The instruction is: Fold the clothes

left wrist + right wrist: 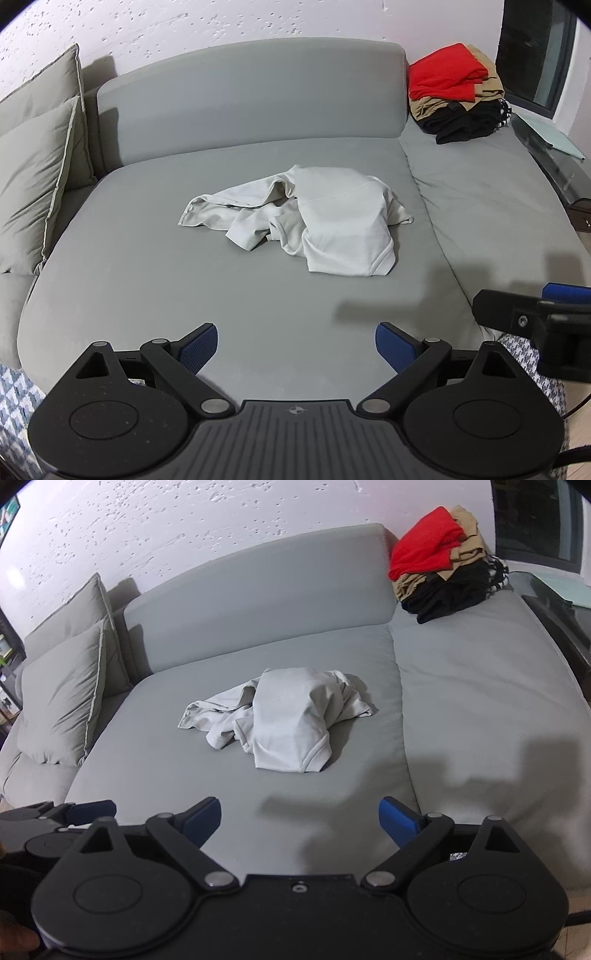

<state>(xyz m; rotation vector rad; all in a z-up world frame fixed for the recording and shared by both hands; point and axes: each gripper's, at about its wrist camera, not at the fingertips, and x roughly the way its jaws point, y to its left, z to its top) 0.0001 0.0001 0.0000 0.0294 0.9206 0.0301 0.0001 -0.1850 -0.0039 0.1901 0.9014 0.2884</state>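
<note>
The left hand-held gripper (pixel 296 345) and the right hand-held gripper (pixel 300 821) both hover with jaws spread wide and nothing between them, above the near edge of a grey sofa (pixel 258 306). A crumpled pale shirt (pixel 325 218) lies mid-seat, well apart from both. A stack of folded clothes (pixel 454 92) sits at the far right corner, with cushions (pixel 37 166) at the left.

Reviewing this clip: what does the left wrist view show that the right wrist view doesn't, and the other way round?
Only the left wrist view: the patterned blue-and-white fabric below the sofa's front edge, and the right claw from the side, at the right edge.

Only the right wrist view: a fingertip in the bottom left corner, and the left claw from the side, at the left edge.

Both: the crumpled pale garment on the grey sofa seat, the folded stack topped in red, the cushions, and each view's own claw open, left claw, right claw.
</note>
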